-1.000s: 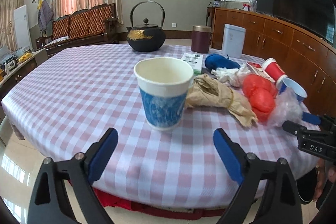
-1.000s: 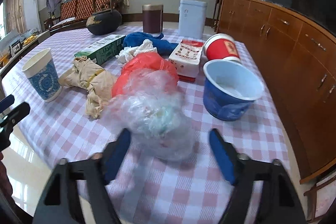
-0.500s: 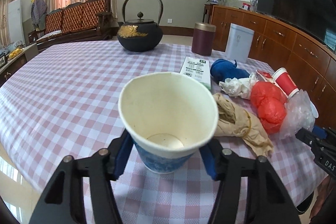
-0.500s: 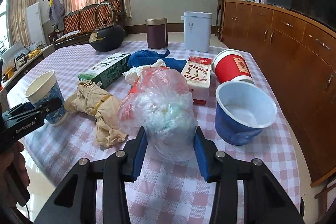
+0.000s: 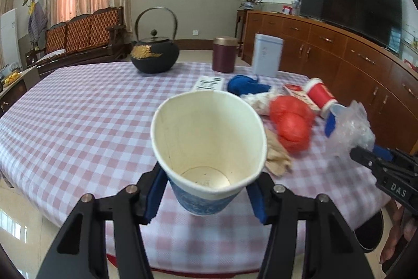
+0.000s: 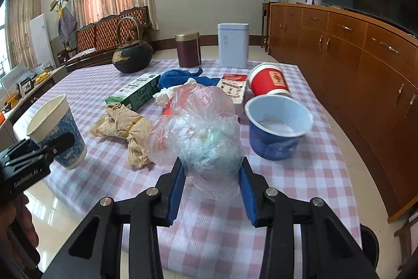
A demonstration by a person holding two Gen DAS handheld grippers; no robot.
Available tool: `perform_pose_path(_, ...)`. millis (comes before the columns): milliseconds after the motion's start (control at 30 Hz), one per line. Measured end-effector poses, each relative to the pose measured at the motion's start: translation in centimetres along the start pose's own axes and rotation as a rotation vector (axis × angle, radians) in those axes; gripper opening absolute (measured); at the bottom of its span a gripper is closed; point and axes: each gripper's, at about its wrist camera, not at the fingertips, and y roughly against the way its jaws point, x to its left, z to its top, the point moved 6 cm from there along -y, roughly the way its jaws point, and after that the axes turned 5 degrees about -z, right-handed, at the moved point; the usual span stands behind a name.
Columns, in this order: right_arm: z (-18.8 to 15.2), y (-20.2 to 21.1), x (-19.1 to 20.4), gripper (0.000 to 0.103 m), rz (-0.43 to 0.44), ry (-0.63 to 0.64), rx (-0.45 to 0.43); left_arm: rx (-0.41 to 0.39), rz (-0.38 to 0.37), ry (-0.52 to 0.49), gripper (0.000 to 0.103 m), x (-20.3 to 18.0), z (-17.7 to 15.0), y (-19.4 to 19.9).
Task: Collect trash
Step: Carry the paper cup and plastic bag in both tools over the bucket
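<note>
**Trash: a paper cup and a plastic bag, one in each tong**

The paper cup (image 5: pixel 209 145) is white inside and blue outside. Our left gripper (image 5: pixel 206 196) pinches it low on both sides, and its rim is squashed into an oval. It tips toward us above the checked tablecloth (image 5: pixel 78 127).

Our right gripper (image 6: pixel 211 190) is closing on the clear plastic bag (image 6: pixel 201 132), with its blue pads pressing into both sides.

Near the bag are a blue bowl (image 6: pixel 277 130), a red cup (image 6: pixel 269 81) on its side, a brown paper wad (image 6: pixel 125 127) and a green box (image 6: pixel 135 90). A black kettle (image 5: pixel 154 55) stands far back.
</note>
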Motion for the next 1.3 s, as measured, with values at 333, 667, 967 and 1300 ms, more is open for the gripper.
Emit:
perform_pose_path(333, -1.0, 5.6, -3.7, 0.042, -0.052, -0.057, -0.040, -0.033, -0.069, -0.070, 0.057, -5.7, -0.3, 4.1)
perform_pose_path(667, -2.3, 11.4, -9.0, 0.042, -0.129, -0.118, -0.086, -0.063, -0.155, -0.128, 0.057, -11.7, -0.1, 6.6)
perform_pose_path(967, -4.0, 15.4, -13.9, 0.042, -0.204, -0.174, -0.107, -0.077, -0.238, -0.188, 0.057, -17.4, -0.6, 8.0)
perform_pose_path(1300, -6.5, 18.5, -19.3, 0.042, -0.288, -0.235, -0.106, -0.068, -0.338, -0.263, 0.057, -23.9, -1.6, 8.2)
